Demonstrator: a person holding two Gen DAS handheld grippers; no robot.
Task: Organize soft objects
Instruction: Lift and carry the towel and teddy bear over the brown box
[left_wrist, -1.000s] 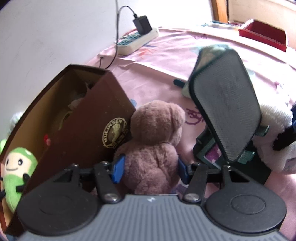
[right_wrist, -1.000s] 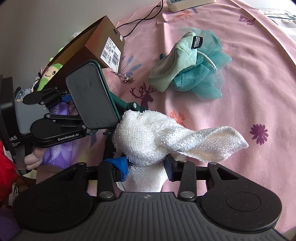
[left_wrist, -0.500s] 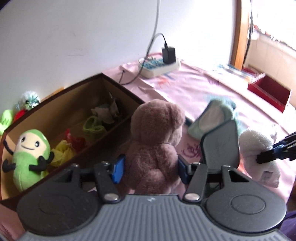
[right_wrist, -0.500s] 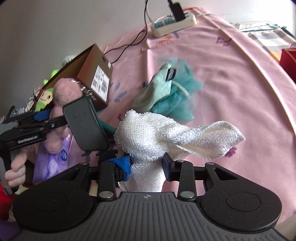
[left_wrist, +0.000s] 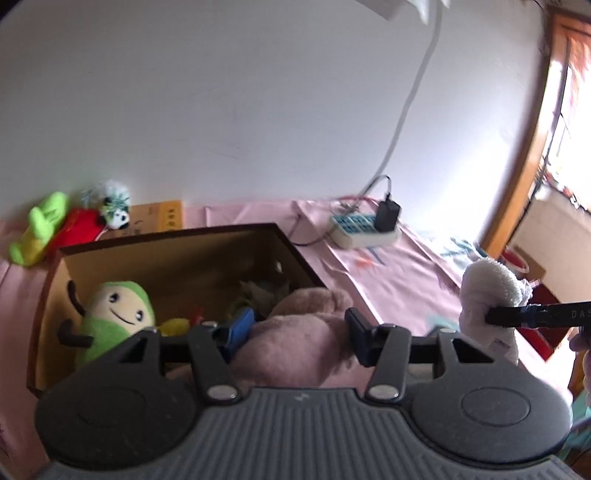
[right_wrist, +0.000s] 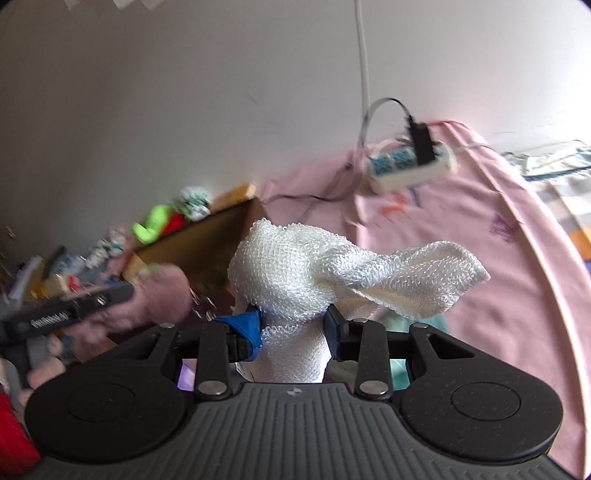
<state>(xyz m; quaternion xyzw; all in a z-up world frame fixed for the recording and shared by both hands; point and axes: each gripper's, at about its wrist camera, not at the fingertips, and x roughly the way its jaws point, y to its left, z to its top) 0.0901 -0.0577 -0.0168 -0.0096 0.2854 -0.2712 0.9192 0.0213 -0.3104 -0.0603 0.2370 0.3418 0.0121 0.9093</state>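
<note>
The teddy bear (left_wrist: 295, 332) is pink-brown plush, held above the open brown box (left_wrist: 177, 251). The left tool (left_wrist: 299, 328) is closing at medium width on the bear. The right tool (right_wrist: 293, 328) grips one white mesh cloth (right_wrist: 295, 273) narrowly. One green plush toy (left_wrist: 114, 314) lies in the box.

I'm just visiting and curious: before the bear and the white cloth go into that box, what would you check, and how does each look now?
1. Bear between left gripper pads, jaws closing: ok.
2. Cloth clamped in right gripper: ok.
3. Box top open: ok.
4. Free room beside green toy: cannot tell.
5. Grippers apart from each other: ok.
</note>
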